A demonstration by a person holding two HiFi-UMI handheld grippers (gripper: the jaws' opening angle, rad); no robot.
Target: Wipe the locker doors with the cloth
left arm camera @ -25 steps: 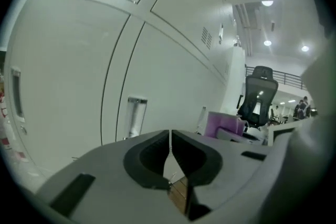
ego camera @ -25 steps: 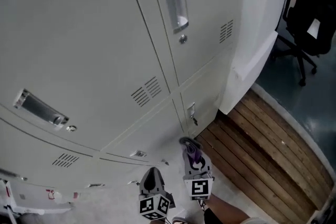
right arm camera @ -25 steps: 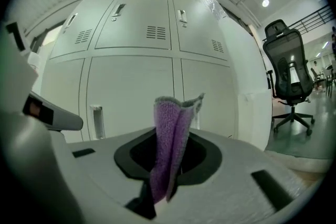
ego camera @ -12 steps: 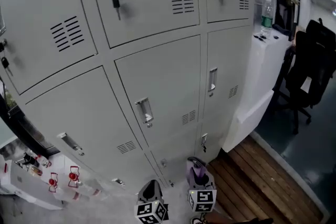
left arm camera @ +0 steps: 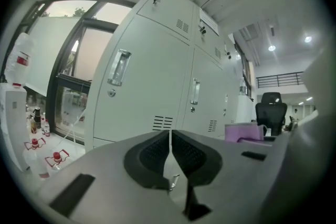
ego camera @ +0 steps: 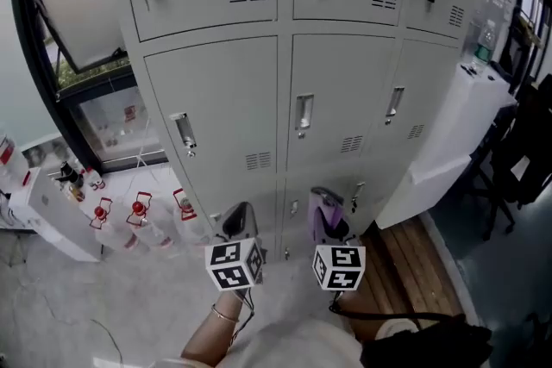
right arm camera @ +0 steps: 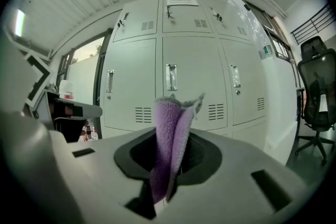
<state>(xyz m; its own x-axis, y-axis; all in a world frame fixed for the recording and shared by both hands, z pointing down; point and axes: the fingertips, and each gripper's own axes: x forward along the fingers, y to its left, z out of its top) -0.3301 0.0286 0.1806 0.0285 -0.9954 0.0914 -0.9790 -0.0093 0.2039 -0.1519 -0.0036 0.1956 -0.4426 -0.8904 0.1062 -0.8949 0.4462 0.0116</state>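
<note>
A bank of grey metal lockers [ego camera: 285, 82] stands in front of me, its doors [right arm camera: 191, 84] closed, with handles, keys and vent slots. My right gripper [ego camera: 323, 215] is shut on a purple cloth [right arm camera: 170, 139], which sticks up folded between the jaws. It hangs low, a short way off the bottom locker doors. My left gripper [ego camera: 240, 221] is beside it on the left, shut with nothing between its pads [left arm camera: 169, 152]. In the left gripper view the locker doors [left arm camera: 152, 81] are seen at an angle.
Left of the lockers stand a dark-framed window [ego camera: 82, 73], a white cabinet [ego camera: 52, 220] and several bottles with red caps [ego camera: 138, 215] on the floor. A white counter [ego camera: 470, 125], a wooden floor strip [ego camera: 418, 271] and a black office chair [right arm camera: 317, 92] lie to the right.
The head view has swung up and back from a close look at the lower doors to the whole locker bank. Both grippers stay low and shut, the cloth still held.
</note>
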